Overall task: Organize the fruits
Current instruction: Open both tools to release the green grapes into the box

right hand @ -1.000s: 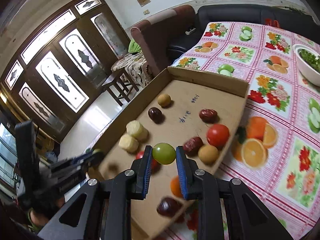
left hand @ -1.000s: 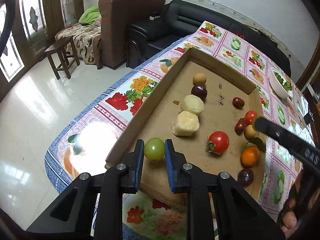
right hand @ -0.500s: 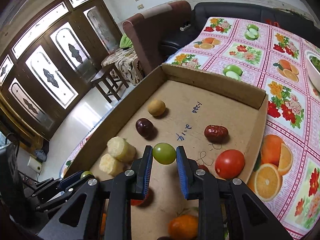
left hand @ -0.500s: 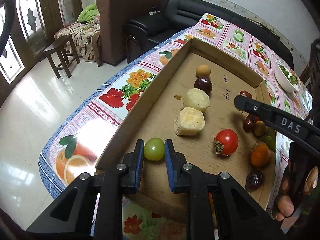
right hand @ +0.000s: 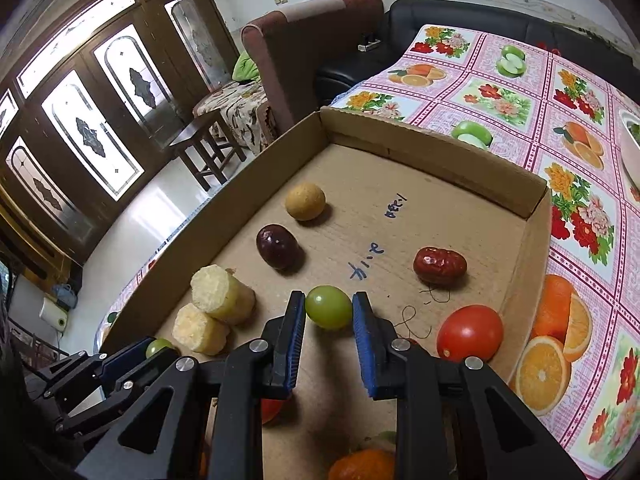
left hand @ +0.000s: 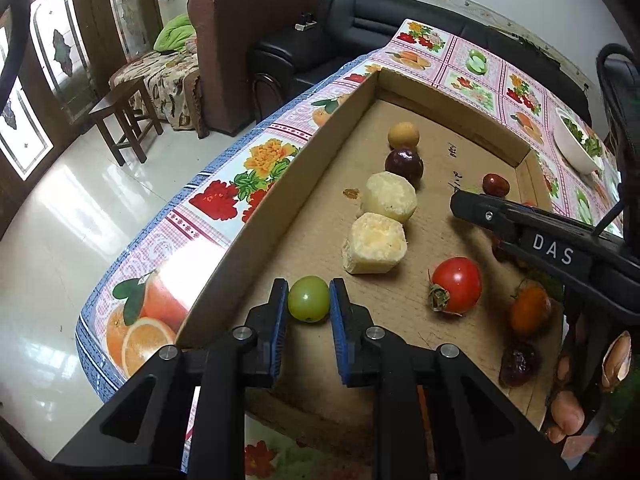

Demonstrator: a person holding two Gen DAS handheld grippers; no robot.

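Observation:
A shallow cardboard tray [left hand: 280,184] on the flowered tablecloth holds the fruit. My left gripper [left hand: 309,300] is shut on a green grape [left hand: 309,299] above the tray's near left corner. My right gripper [right hand: 329,308] is shut on a second green grape [right hand: 329,306] over the tray's middle. A row runs along the left wall: two pale sugarcane chunks [left hand: 376,244], a dark plum [left hand: 404,162], a tan round fruit [left hand: 403,134]. Two tomatoes [left hand: 456,285] [right hand: 469,333], red dates [right hand: 439,265] and an orange [left hand: 529,313] lie on the right side.
A white bowl of greens [left hand: 576,146] stands on the table [right hand: 568,128] beyond the tray. A brown armchair [left hand: 256,40], a black sofa [left hand: 360,28] and a wooden stool [left hand: 124,116] stand past the table's far edge. The right gripper's arm [left hand: 552,244] crosses over the tray's right side.
My right gripper has carried its grape forward, from the tray's near end to over its middle. My left gripper has held its grape, edging slightly forward.

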